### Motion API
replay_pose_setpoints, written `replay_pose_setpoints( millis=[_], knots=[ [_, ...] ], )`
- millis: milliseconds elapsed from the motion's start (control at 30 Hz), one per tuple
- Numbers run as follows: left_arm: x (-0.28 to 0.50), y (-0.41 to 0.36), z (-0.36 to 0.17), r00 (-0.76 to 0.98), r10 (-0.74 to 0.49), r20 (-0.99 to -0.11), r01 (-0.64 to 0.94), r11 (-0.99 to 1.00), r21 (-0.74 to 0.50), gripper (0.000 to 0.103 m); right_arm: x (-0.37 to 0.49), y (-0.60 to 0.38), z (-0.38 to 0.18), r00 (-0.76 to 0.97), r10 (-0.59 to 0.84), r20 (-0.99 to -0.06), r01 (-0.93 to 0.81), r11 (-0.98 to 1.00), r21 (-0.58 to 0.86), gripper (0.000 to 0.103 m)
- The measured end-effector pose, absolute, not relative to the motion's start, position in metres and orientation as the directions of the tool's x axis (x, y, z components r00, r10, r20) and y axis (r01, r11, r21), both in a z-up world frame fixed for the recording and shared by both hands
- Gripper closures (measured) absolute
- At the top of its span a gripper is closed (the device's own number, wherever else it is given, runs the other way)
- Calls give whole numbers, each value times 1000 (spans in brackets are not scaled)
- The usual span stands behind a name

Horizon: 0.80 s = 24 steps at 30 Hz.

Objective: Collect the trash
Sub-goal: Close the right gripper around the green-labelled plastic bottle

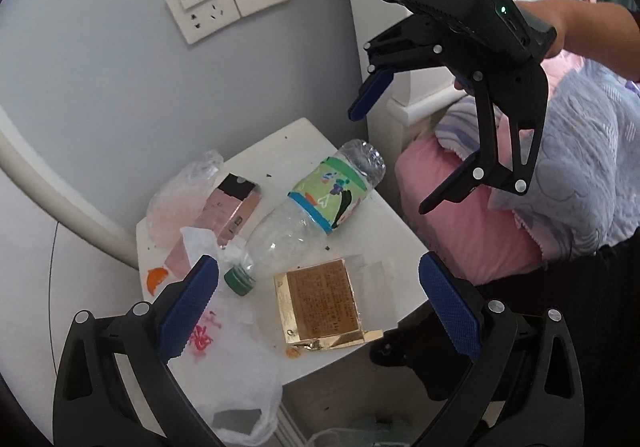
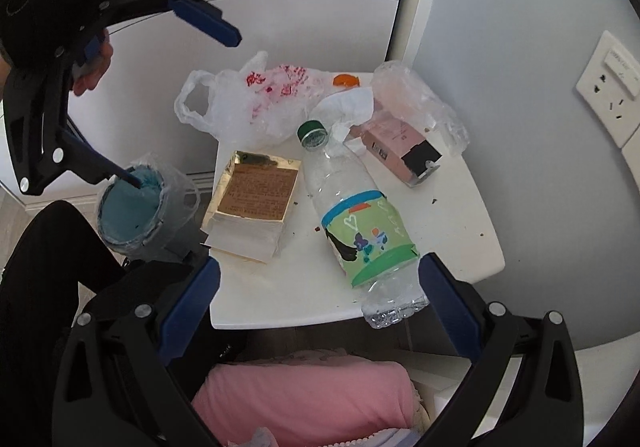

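Note:
On the small white bedside table (image 1: pixel 288 151) (image 2: pixel 440 215) lies a clear plastic bottle (image 1: pixel 312 207) (image 2: pixel 360 223) with a green label and a green cap. Beside it are a gold foil packet (image 1: pixel 324 299) (image 2: pixel 256 195), a pink box (image 1: pixel 232 207) (image 2: pixel 400 143), a white plastic bag (image 1: pixel 240 359) (image 2: pixel 256 103) with red print, crumpled tissue (image 1: pixel 200 243) (image 2: pixel 352 103) and clear wrap (image 1: pixel 180 199) (image 2: pixel 420 95). My left gripper (image 1: pixel 318 307) (image 2: pixel 182 109) hovers open over the table's bag side. My right gripper (image 1: pixel 394 157) (image 2: pixel 320 307) hangs open above the bottle's base end, holding nothing.
A bin (image 2: pixel 128 207) with a blue liner stands on the floor beside the table, under the left gripper. Orange peel (image 1: pixel 156 279) (image 2: pixel 346 80) and crumbs dot the table. A bed with a pink pillow (image 1: pixel 472 231) (image 2: pixel 304 395) borders it. A wall socket (image 1: pixel 200 15) (image 2: pixel 612 87) sits behind.

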<state>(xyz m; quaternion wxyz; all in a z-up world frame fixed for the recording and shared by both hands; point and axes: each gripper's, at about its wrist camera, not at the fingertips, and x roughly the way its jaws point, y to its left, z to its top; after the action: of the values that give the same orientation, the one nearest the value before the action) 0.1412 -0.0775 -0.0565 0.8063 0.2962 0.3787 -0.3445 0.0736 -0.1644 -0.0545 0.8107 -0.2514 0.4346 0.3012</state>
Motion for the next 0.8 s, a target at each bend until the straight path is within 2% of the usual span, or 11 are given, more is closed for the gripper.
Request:
replay_pose_setpoints(
  millis=[300,800],
  knots=[
    [198,-98,-92,372,-270,-888,880,407,245,6,117,-175,-75,392,195,-899,-714,681,-164,6],
    [258,-131,-151,157,-188,-969,970,216,115,6,158,-186,-109,270,177,-946,-725,684,-79,6]
  ],
)
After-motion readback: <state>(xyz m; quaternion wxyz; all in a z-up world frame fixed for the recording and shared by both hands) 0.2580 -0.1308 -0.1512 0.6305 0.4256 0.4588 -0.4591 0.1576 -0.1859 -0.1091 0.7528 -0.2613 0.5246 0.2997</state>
